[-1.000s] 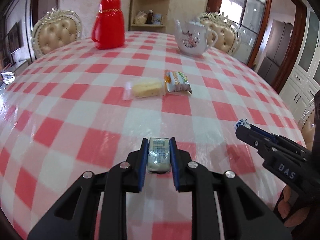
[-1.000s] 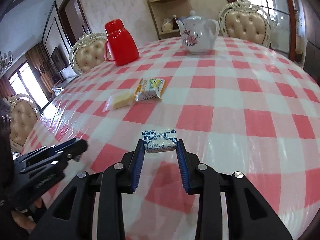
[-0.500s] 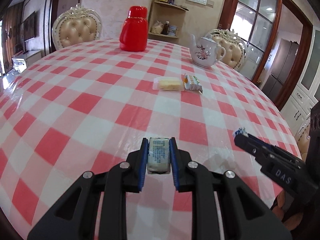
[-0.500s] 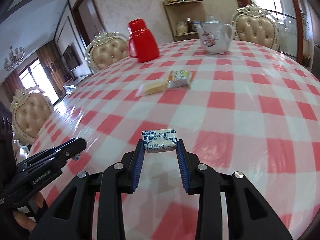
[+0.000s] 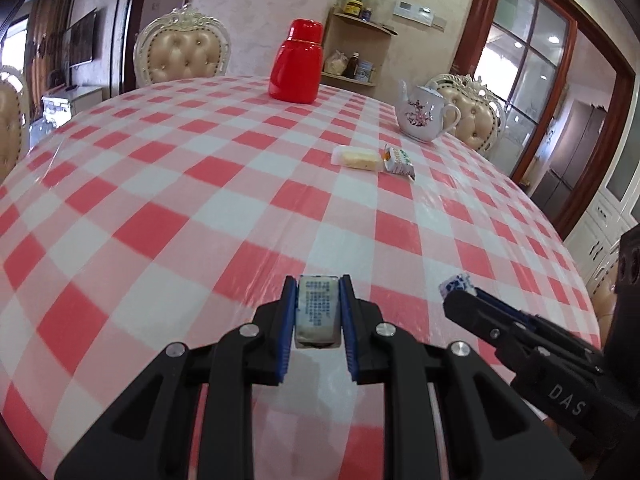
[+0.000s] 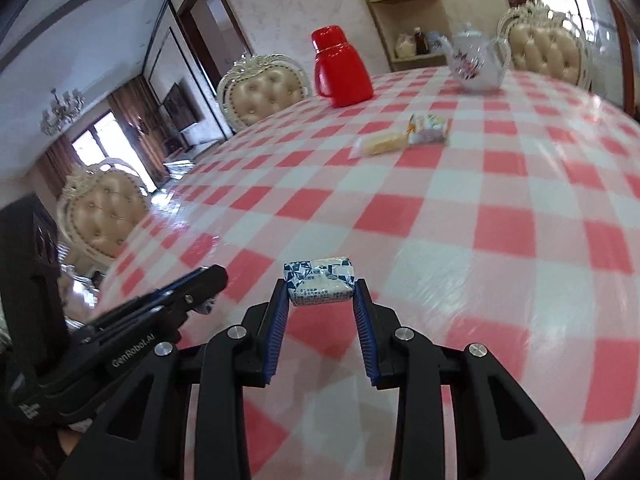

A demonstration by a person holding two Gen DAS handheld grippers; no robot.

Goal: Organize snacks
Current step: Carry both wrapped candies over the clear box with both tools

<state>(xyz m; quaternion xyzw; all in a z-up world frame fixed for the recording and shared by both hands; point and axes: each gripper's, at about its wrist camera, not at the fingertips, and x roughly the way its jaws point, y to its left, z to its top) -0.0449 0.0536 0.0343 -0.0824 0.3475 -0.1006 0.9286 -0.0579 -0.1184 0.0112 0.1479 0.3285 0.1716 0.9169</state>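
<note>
A small wrapped snack (image 5: 318,308) is pinched tight by the left gripper (image 5: 318,286), a blue-white packet (image 6: 320,280) clamped by the right gripper (image 6: 320,286), both well short of the teapot (image 5: 424,118).

On the worktop (image 5: 168,184), a jug (image 5: 296,65) is set at the far edge, with a teapot (image 5: 425,117) to its right. Nearer, two snack packets (image 5: 358,159) (image 5: 398,161) are laid side by side, touching. A chair (image 5: 182,51) is placed behind the worktop at far left, and a shelf (image 5: 360,52) behind the jug.
</note>
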